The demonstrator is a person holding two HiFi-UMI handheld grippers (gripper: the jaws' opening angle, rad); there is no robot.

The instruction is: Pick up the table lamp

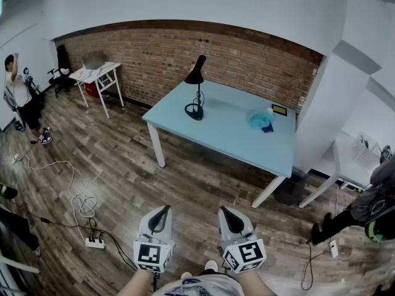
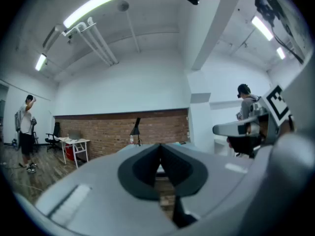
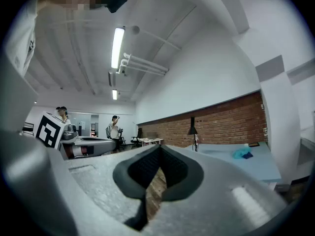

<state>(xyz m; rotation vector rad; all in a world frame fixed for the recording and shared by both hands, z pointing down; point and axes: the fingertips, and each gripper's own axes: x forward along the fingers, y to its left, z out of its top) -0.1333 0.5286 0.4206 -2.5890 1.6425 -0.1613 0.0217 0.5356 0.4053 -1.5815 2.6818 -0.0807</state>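
Left claw [image 1: 163,211] and right claw [image 1: 226,212] are pinched shut on nothing (idle for the walk over, I'd guess), since the table lamp [image 1: 195,91] stands well away on the bench [image 1: 234,137], near its far-left corner.

I'm standing in what looks like an open office or lab room — bare brick wall [image 1: 247,54], wood-plank floor [image 1: 123,171], ceiling tube lights [image 2: 91,6], a light blue desk [image 1: 228,134], a small white desk [image 1: 99,73] by an office chair [image 1: 62,66] — and a power strip [image 1: 94,243] with cables on the floor.
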